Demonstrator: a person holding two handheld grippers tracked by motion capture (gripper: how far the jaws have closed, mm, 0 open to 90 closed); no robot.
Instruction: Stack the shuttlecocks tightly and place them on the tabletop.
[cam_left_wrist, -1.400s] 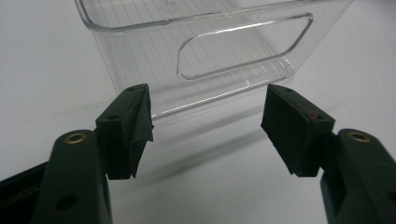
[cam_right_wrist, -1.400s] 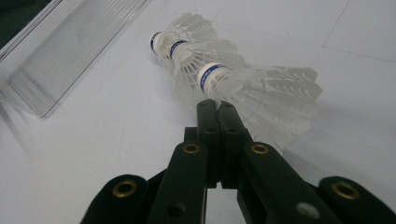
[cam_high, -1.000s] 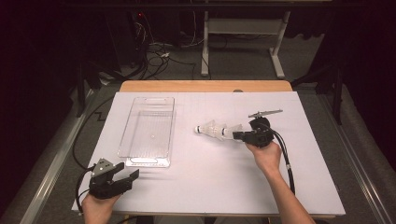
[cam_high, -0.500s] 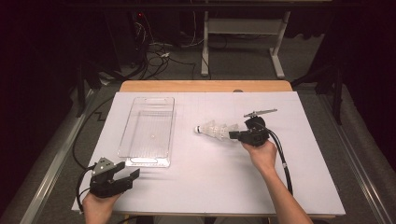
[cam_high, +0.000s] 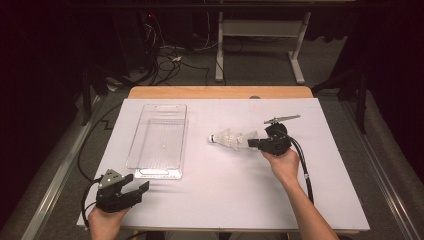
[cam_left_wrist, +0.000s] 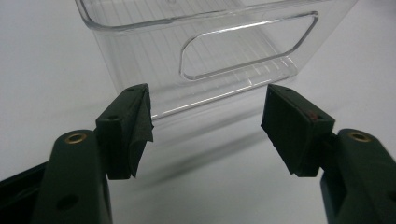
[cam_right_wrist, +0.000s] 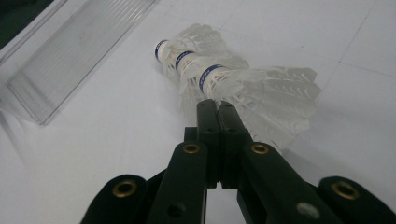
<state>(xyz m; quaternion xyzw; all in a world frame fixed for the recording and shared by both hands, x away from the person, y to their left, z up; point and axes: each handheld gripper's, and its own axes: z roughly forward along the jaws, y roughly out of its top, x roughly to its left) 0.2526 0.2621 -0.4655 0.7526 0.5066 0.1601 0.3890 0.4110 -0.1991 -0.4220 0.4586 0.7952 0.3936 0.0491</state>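
Shuttlecocks (cam_high: 231, 139) on table (cam_high: 225, 200), right of bin (cam_high: 159, 141).

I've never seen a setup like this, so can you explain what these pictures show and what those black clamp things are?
A person sits at a white table holding a hand-operated two-jaw gripper in each hand. One picture comes from a camera above; the other two come from cameras riding on the grippers. On the table lie a clear plastic bin and a nested stack of shuttlecocks. The right gripper is shut, its tips at the feathers of the stack, perhaps pinching them. The left gripper is open, holding nothing, pointing at the bin's end.
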